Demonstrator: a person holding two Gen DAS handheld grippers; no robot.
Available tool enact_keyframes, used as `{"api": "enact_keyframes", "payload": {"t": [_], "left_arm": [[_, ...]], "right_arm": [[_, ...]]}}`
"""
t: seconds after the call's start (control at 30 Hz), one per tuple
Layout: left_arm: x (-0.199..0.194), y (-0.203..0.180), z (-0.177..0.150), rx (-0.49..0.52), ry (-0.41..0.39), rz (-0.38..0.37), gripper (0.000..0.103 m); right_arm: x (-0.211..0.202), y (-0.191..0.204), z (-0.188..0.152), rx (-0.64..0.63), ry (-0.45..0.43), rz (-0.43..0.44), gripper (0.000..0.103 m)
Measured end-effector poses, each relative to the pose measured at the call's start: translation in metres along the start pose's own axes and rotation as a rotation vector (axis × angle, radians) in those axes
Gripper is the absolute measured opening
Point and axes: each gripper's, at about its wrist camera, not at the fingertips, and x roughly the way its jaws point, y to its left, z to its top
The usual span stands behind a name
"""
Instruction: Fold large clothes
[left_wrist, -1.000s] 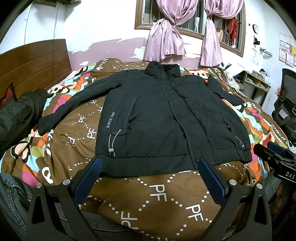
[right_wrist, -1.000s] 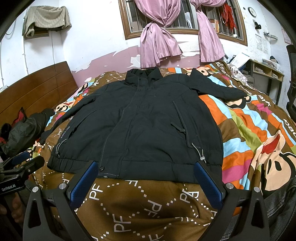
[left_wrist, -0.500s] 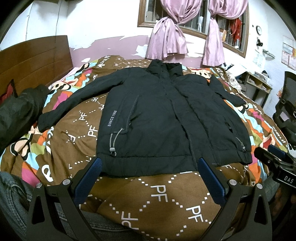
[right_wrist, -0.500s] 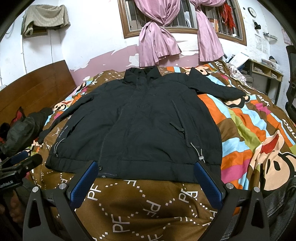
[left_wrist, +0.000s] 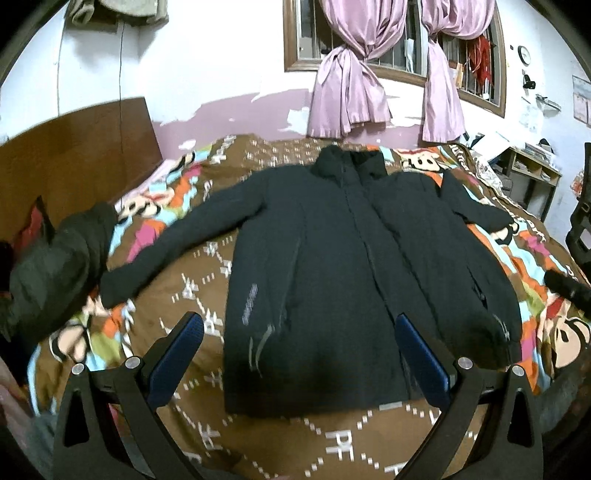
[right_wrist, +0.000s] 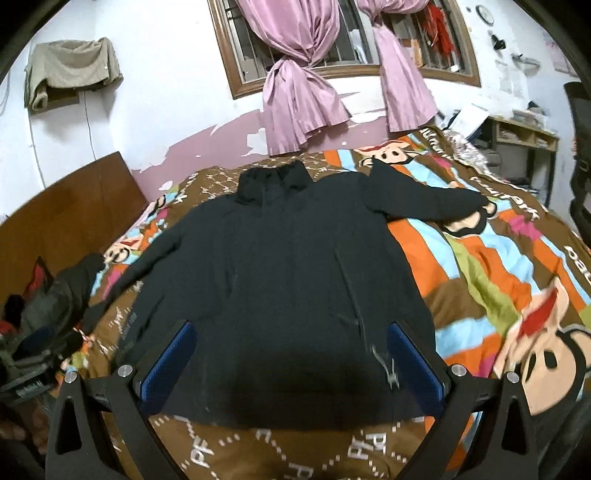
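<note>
A large black jacket (left_wrist: 332, 258) lies flat and face up on the bed, zipped, collar toward the window, both sleeves spread out. My left gripper (left_wrist: 295, 343) hovers open above its lower hem, left of the zip, holding nothing. In the right wrist view the same jacket (right_wrist: 280, 266) fills the middle, and my right gripper (right_wrist: 291, 354) is open over the hem's right half, near the drawcord. The tip of the right gripper (left_wrist: 565, 291) shows at the right edge of the left view; the left gripper (right_wrist: 33, 369) appears low at the left of the right view.
A brown and striped cartoon quilt (right_wrist: 498, 258) covers the bed. A dark green garment (left_wrist: 55, 266) is bunched at the left by the wooden headboard (left_wrist: 74, 155). Pink curtains (left_wrist: 347, 92) hang at the far window; a shelf (left_wrist: 532, 177) and a chair stand to the right.
Both grippers have moved forward and up over the jacket's hem, and the views now tilt higher toward the wall. The jacket has not moved.
</note>
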Motion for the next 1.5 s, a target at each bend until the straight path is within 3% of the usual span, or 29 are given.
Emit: {"api": "enact_keyframes", "payload": {"t": [0.27, 0.37, 0.47, 0.6, 0.87, 1.03, 1.17, 1.27, 1.5], "left_arm": [[0.015, -0.003, 0.059, 0.079, -0.07, 0.026, 0.101], [0.036, -0.003, 0.077, 0.076, -0.071, 0.05, 0.101], [0.062, -0.006, 0.098, 0.073, -0.066, 0.071, 0.101], [0.101, -0.016, 0.122, 0.107, -0.058, 0.081, 0.101], [0.195, -0.04, 0.156, 0.156, -0.037, 0.029, 0.101], [0.265, -0.069, 0.171, 0.194, 0.0, -0.131, 0.101], [0.326, -0.1, 0.189, 0.166, 0.088, -0.265, 0.101], [0.362, -0.125, 0.199, 0.156, 0.133, -0.322, 0.101], [0.402, -0.185, 0.211, 0.109, 0.151, -0.465, 0.101]], "right_arm": [[0.033, -0.02, 0.13, 0.032, 0.215, 0.006, 0.103], [0.054, -0.028, 0.164, 0.031, 0.222, -0.035, 0.103], [0.08, -0.04, 0.19, -0.002, 0.173, -0.08, 0.103], [0.118, -0.082, 0.206, 0.113, 0.109, -0.068, 0.103], [0.198, -0.174, 0.198, 0.28, 0.047, -0.144, 0.103], [0.231, -0.25, 0.187, 0.411, 0.018, -0.255, 0.103], [0.245, -0.314, 0.173, 0.514, 0.022, -0.334, 0.103], [0.254, -0.357, 0.155, 0.62, 0.053, -0.325, 0.103], [0.276, -0.438, 0.122, 0.95, 0.078, -0.137, 0.103]]}}
